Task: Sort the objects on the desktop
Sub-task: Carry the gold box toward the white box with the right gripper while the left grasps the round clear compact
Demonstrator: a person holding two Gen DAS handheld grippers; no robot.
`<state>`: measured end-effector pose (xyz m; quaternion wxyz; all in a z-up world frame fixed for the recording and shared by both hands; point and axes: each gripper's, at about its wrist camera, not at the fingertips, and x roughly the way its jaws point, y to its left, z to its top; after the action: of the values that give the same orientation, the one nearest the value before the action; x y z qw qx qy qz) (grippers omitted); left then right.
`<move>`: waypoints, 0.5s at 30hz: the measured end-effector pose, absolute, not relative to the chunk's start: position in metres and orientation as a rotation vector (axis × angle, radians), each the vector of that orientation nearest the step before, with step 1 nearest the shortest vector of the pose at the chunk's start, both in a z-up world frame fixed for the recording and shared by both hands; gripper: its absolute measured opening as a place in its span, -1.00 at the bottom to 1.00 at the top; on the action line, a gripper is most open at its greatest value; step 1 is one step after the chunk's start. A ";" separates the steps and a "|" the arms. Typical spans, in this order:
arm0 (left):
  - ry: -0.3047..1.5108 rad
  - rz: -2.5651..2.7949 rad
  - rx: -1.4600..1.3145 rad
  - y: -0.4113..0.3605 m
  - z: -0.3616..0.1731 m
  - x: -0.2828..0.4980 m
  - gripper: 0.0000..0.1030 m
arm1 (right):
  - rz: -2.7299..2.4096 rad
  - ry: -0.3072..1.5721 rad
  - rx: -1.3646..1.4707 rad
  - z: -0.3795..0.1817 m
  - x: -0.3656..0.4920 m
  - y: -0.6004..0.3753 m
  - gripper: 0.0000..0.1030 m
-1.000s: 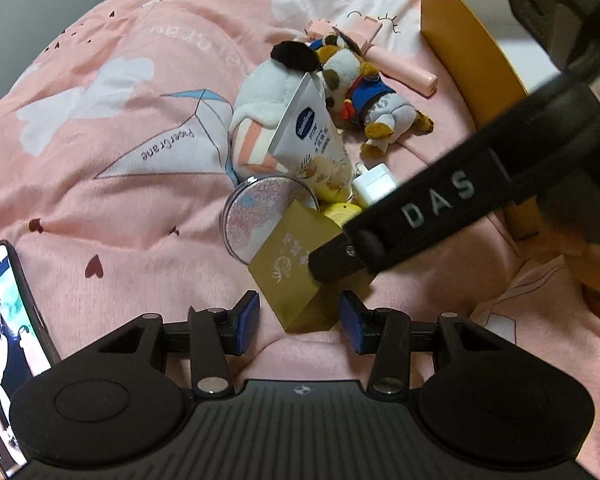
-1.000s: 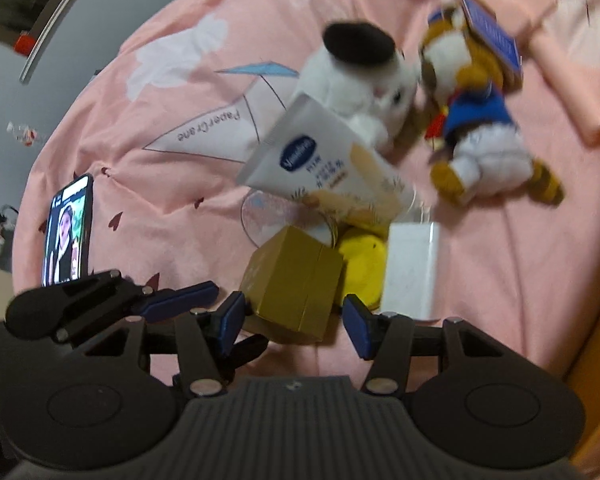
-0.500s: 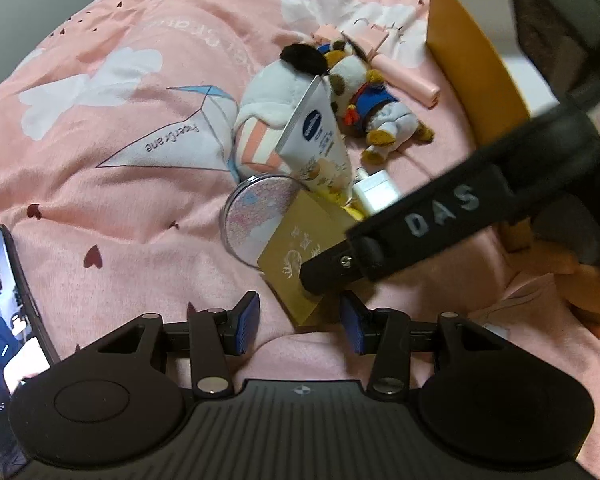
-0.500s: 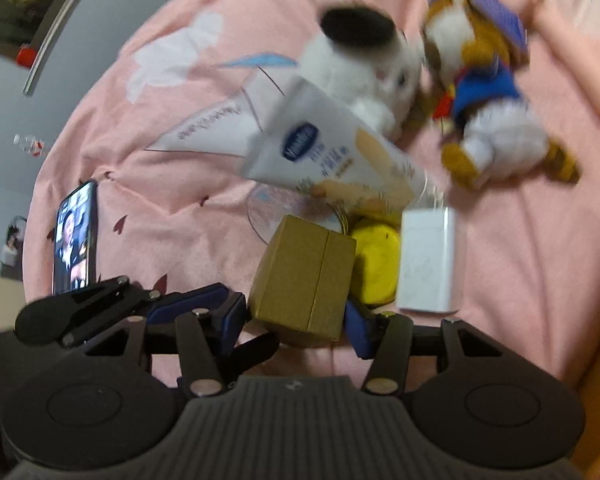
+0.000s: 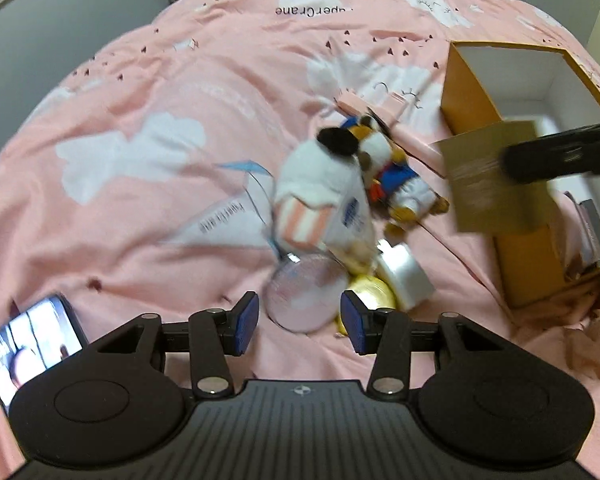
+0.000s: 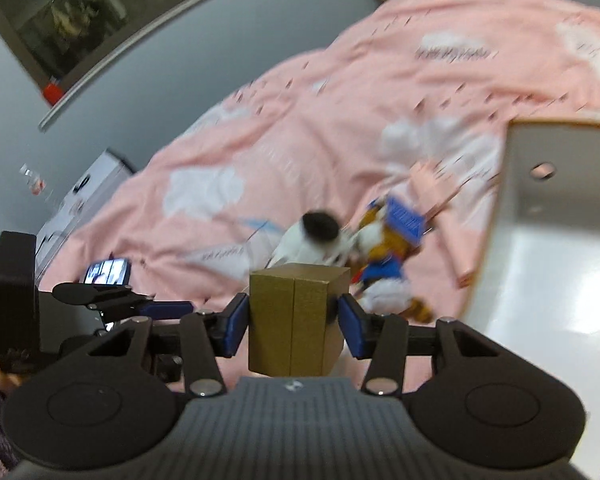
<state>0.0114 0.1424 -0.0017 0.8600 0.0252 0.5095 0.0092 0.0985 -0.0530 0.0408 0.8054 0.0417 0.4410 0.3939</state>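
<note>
My right gripper is closing its jaws on a gold box, and both blue pads press its sides. In the left wrist view the gold box hangs in the air in front of the orange storage box. My left gripper is opening its jaws and grips nothing. A round glitter compact lies on the bedspread just beyond its fingertips. Behind the compact sit a yellow round item, a white charger, a cream tube, a white plush and a blue-dressed plush.
A pink bedspread covers everything. A phone with a lit screen lies at the near left. A pink stick-shaped item rests behind the plushes. The orange box's white inside is at the right. A grey wall rises behind the bed.
The right gripper has lifted the gold box off the pile, up and rightwards to the orange box. The left gripper has risen and drawn back, uncovering the compact and yellow item.
</note>
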 end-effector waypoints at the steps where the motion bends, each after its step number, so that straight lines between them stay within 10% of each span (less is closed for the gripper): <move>1: 1.068 0.015 0.067 0.144 -0.001 0.014 0.08 | 0.823 0.930 0.094 0.044 0.099 -0.059 -0.01; 15: 1.153 -0.136 0.242 0.142 -0.048 0.060 0.08 | 0.482 0.875 0.148 0.050 0.102 -0.171 -0.01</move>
<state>0.0599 0.1422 -0.0480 0.8293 0.1143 0.5432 -0.0642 0.1020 -0.1710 0.0503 0.8753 0.0707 0.4191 0.2307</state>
